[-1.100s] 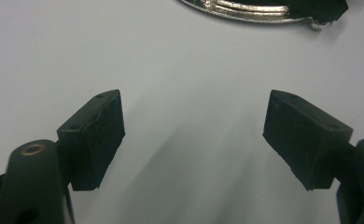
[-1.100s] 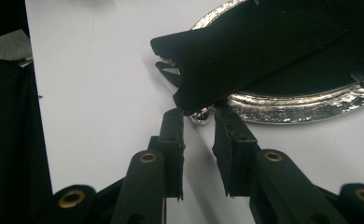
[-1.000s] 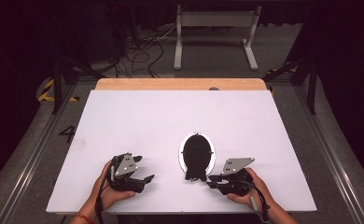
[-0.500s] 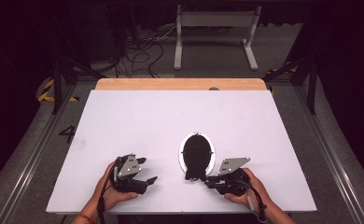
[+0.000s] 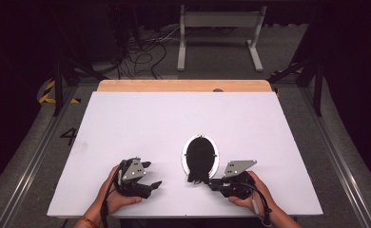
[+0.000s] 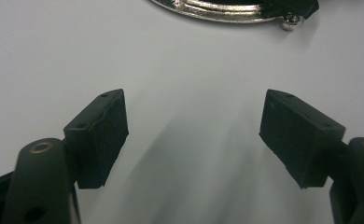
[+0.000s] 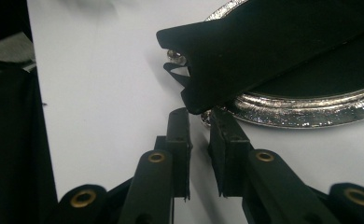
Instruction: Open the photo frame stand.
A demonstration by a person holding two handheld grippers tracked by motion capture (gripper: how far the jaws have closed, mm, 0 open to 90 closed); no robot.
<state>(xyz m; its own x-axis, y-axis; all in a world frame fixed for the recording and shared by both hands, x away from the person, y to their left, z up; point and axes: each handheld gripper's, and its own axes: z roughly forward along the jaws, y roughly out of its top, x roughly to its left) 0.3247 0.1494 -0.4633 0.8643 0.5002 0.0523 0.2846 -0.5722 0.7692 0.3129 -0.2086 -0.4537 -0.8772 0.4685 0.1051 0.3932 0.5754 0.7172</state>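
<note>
White bench: left hand-held gripper gapes empty; right hand-held gripper, nearly closed, noses the limp black cloth — pinch its loose edge.

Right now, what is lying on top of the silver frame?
A black stand flap lies across the silver frame, its notched end overhanging the rim near the right tool. The frame's centre looks dark; what the flap covers is hidden.

one oval frame, two grippers, one table
</note>
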